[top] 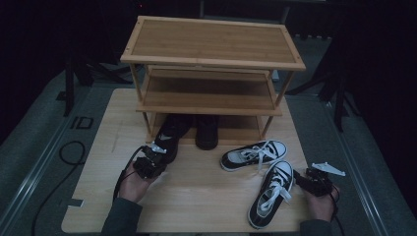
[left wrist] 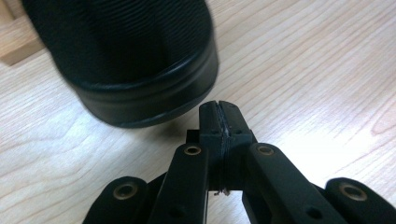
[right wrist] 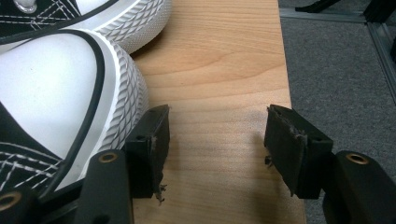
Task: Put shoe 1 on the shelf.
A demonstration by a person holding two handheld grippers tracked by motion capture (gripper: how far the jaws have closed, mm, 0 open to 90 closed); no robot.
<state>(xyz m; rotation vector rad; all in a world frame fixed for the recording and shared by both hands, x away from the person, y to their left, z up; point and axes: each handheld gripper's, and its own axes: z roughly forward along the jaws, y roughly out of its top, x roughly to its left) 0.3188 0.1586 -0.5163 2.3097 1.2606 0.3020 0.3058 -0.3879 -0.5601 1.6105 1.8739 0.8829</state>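
Observation:
A black shoe (top: 169, 135) lies half under the wooden rack's (top: 211, 49) lowest shelf, heel toward me, beside a second black shoe (top: 207, 132). My left gripper (top: 156, 156) sits just behind that heel. In the left gripper view the gripper (left wrist: 219, 119) is shut with nothing between its jaws, and the black shoe's heel (left wrist: 140, 60) looms just beyond the tips. Two black-and-white sneakers lie on the table, one sideways (top: 253, 155) and one pointing away (top: 273, 194). My right gripper (top: 306, 176) stands open beside the nearer sneaker's white toe cap (right wrist: 56, 93), with only bare wood between its jaws (right wrist: 219, 140).
The three-shelf rack stands at the back of the wooden tabletop (top: 196, 196). The table's right edge (right wrist: 289, 70) runs close to the right gripper, with grey floor (right wrist: 341, 70) beyond. A black cable (top: 69, 157) lies on the floor at the left.

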